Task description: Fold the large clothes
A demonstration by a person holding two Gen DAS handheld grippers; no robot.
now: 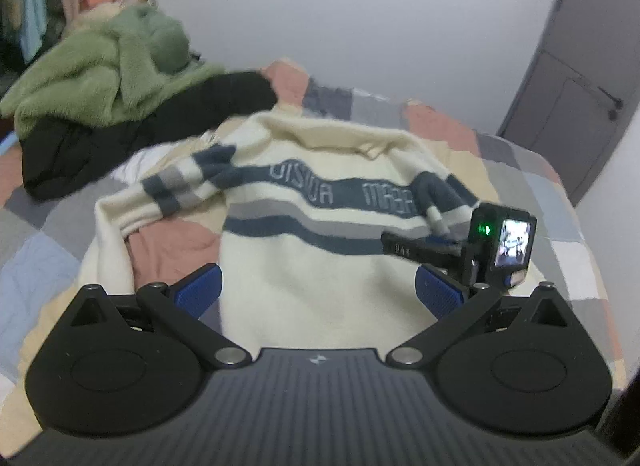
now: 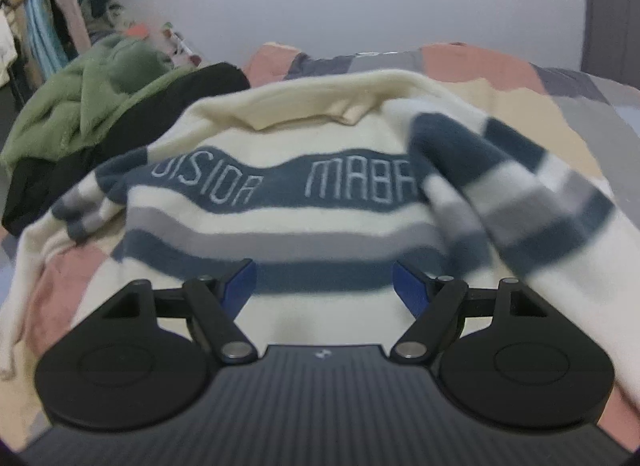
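Sweater (image 2: pixel 320 221) ahead of both open tongs (image 2: pixel 323 286), untouched

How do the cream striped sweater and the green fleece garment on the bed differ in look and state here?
The cream striped sweater is spread flat in the middle of the quilt; the green fleece garment is bunched in a heap at the left edge.
The sweater carries blue and grey bands with lettering; the green garment is plain.
The sweater lies on the quilt, while the green garment sits on a black garment.
Neither is folded yet, and no gripper touches either.
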